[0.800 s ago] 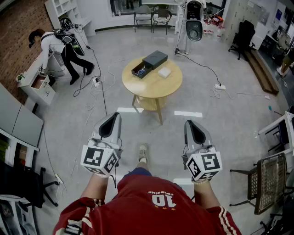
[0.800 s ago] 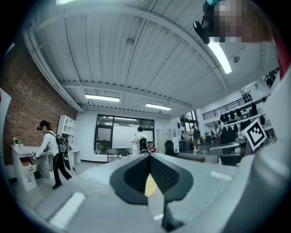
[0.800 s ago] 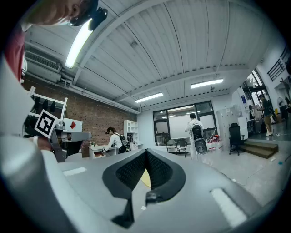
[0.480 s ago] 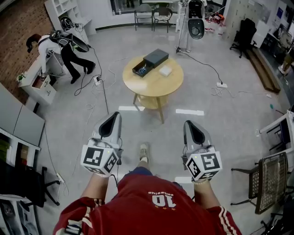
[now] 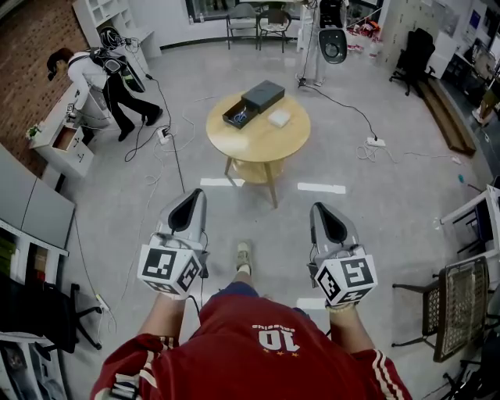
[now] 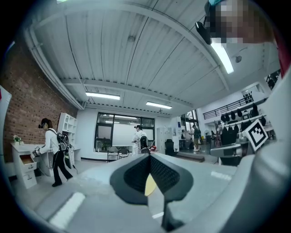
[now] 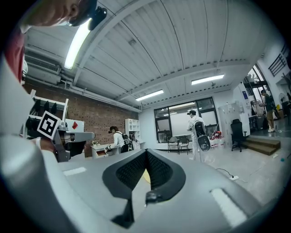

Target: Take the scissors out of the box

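Grey floor [image 5: 375, 226] was seen across the frame, with white tape marks [image 5: 320, 188] at centre. Brick wall [image 5: 31, 47] and white shelves [image 5: 109, 14] were noted upper left, round wooden table [image 5: 266, 146] upper centre, black chair [image 5: 414, 58] upper right. Ceiling strip lights [image 6: 102, 96] were lit above windows [image 6: 118, 134].

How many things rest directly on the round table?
3: open dark box at left, closed dark box behind it, white block at right. Small things may be hidden.
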Motion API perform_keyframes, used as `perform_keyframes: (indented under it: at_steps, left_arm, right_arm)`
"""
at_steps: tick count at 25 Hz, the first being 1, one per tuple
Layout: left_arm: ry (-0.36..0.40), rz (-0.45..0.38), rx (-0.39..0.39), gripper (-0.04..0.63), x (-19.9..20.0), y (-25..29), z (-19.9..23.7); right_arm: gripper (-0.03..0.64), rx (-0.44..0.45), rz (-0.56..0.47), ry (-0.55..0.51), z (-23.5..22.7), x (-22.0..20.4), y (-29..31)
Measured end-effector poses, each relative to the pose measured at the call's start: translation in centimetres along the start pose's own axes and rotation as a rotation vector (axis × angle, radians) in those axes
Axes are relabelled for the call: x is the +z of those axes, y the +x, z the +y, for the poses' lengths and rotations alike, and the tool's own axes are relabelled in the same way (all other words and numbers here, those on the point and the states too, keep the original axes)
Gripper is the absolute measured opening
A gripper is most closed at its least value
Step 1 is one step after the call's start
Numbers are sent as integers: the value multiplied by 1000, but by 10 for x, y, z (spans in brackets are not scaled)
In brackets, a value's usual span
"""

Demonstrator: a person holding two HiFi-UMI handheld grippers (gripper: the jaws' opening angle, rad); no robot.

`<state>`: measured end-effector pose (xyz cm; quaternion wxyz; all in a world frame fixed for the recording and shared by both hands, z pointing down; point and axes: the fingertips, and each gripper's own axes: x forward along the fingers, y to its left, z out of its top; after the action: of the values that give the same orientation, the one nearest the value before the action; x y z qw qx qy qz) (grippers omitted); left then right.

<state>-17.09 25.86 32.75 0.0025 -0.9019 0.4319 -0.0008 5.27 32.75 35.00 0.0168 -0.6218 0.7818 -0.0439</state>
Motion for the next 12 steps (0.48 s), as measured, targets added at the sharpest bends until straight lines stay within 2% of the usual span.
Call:
perform_keyframes:
  at_steps: [12]
  left_arm:
    - [-6, 3, 7, 2, -2, 10, 8]
  right_arm:
    - [-2, 14, 1, 4, -2, 1, 16]
